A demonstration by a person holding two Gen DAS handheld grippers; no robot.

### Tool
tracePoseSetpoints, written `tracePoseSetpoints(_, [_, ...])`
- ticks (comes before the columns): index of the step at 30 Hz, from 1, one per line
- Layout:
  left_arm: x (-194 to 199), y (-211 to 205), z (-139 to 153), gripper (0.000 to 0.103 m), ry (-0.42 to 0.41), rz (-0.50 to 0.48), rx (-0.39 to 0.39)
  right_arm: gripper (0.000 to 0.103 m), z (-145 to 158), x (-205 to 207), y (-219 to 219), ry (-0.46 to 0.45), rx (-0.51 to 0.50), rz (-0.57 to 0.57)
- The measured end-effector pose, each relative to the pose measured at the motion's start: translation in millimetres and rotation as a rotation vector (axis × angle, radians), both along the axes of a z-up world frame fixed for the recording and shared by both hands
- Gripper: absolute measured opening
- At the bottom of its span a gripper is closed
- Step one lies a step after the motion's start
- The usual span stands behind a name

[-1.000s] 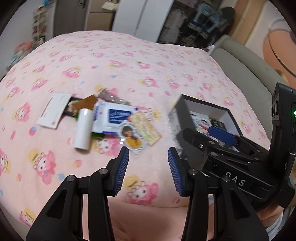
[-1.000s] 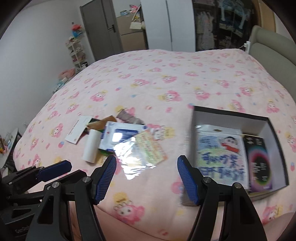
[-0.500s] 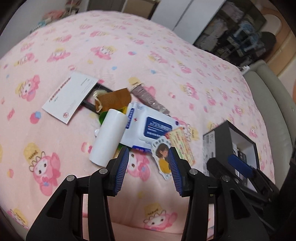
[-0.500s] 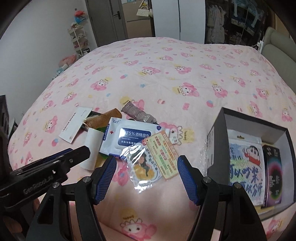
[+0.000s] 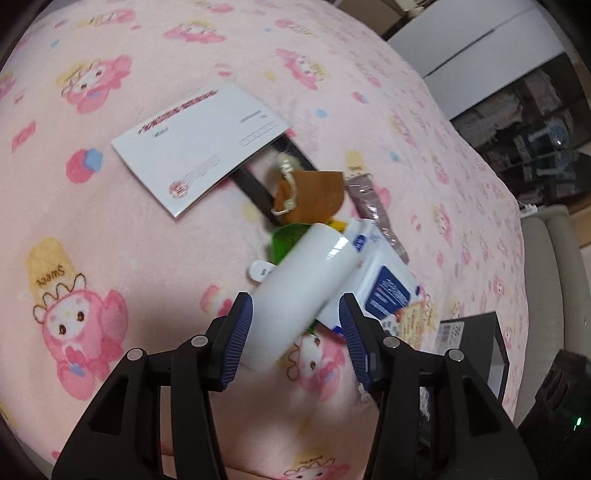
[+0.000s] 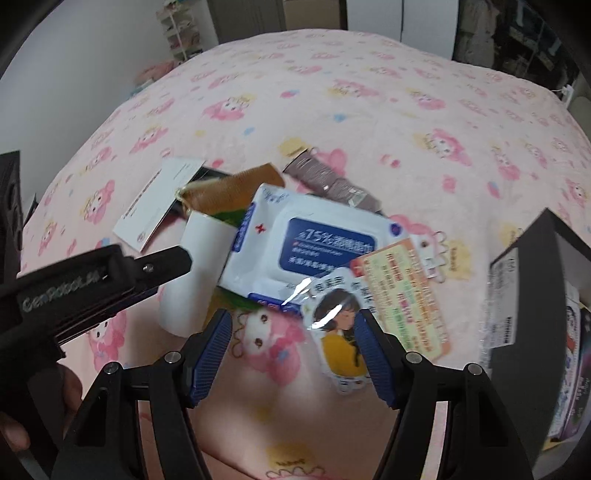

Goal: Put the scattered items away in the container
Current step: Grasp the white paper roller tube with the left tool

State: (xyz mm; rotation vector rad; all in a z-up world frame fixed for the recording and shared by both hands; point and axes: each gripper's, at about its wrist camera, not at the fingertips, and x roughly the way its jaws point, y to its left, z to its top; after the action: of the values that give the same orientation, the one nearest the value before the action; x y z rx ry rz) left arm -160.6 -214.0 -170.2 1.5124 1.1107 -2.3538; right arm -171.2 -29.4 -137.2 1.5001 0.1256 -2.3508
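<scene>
Tongs [image 5: 295,332] astride one white tube [image 5: 301,291].

Bed under my cameras: pink blanket [image 6: 369,122] printed all over with pink cartoon figures, fills most of both views. Beyond its far edge, white wardrobe doors [image 6: 424,22] with a dark open shelving unit [image 5: 535,122] beside them, contents blurred. White wall [image 6: 85,62] on the left side; a small rack of shelves [image 6: 181,37] stands against it, cluttered. Beige padded headboard [image 5: 546,280] runs along the bed's right edge. Light is even, indoor; source not visible to me.
</scene>
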Motion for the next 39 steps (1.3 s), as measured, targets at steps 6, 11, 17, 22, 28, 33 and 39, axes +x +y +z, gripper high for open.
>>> tracePoseSetpoints(6, [-4, -13, -18, 0.058, -0.040, 0.055, 0.085, 0.066, -16, 0, -16, -0.045, -0.005, 0.030])
tracePoseSetpoints(11, [-9, 3, -18, 0.058, -0.056, -0.046, 0.108, 0.066, -18, 2, -11, -0.051, 0.000, 0.006])
tracePoseSetpoints(17, [-17, 49, -24, 0.058, -0.071, -0.295, 0.251, 0.066, -19, 9, 6, -0.059, -0.001, -0.036])
tracePoseSetpoints(22, [-10, 51, -1, 0.058, 0.023, -0.288, 0.193, 0.066, -24, 10, 21, -0.087, -0.009, -0.073])
tracePoseSetpoints(28, [1, 23, 16, 0.058, 0.128, -0.107, 0.120, 0.066, -20, 8, 23, -0.074, -0.032, -0.076])
tracePoseSetpoints(33, [3, 4, 19, 0.058, 0.148, 0.015, 0.075, 0.066, -18, 0, 17, -0.070, -0.040, -0.067])
tracePoseSetpoints(39, [6, -11, -4, 0.058, 0.032, 0.148, 0.078, 0.066, 9, -12, 4, 0.023, -0.092, -0.038])
